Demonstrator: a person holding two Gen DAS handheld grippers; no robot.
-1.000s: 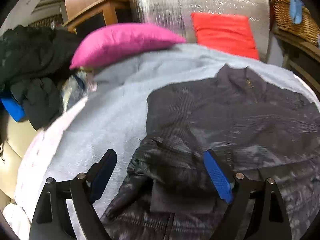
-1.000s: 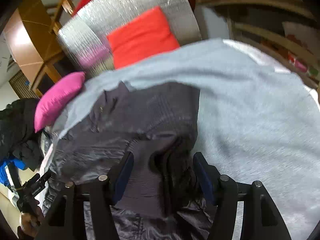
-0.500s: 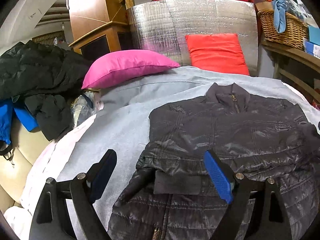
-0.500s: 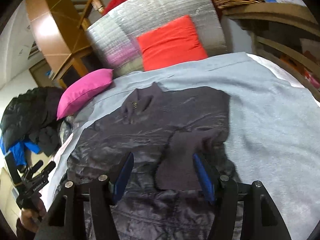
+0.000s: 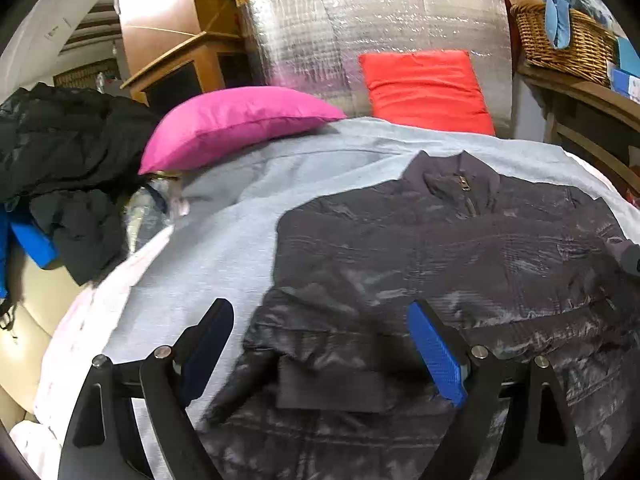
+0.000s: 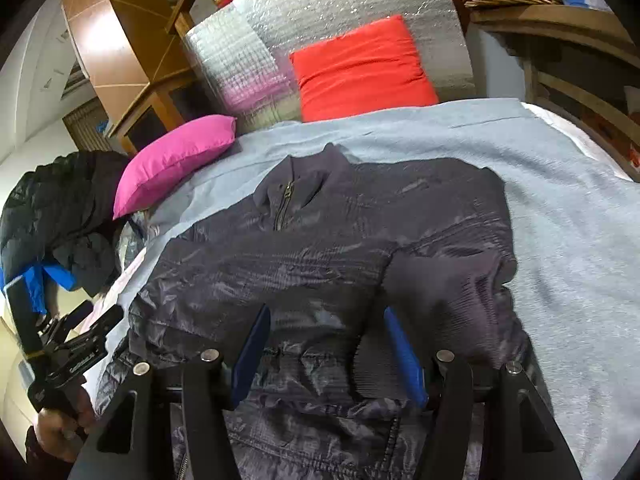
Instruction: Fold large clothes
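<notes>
Sleeves lie folded across the jacket point(image 6: 320, 248); left tool point(image 5: 320, 356) gapes empty, right tool point(image 6: 324, 348) closing, nothing between; next grip the hem evenly

Your bed point(image 5: 224, 248), under a grey blanket point(image 6: 560, 200), carries the dark jacket point(image 6: 320, 264) spread flat, a pink pillow point(image 5: 236, 124) at its head.

No legible writing

The white lettering on the black handheld gripper rig point(image 6: 78, 354), far left of the right gripper, is unreadable.
</notes>
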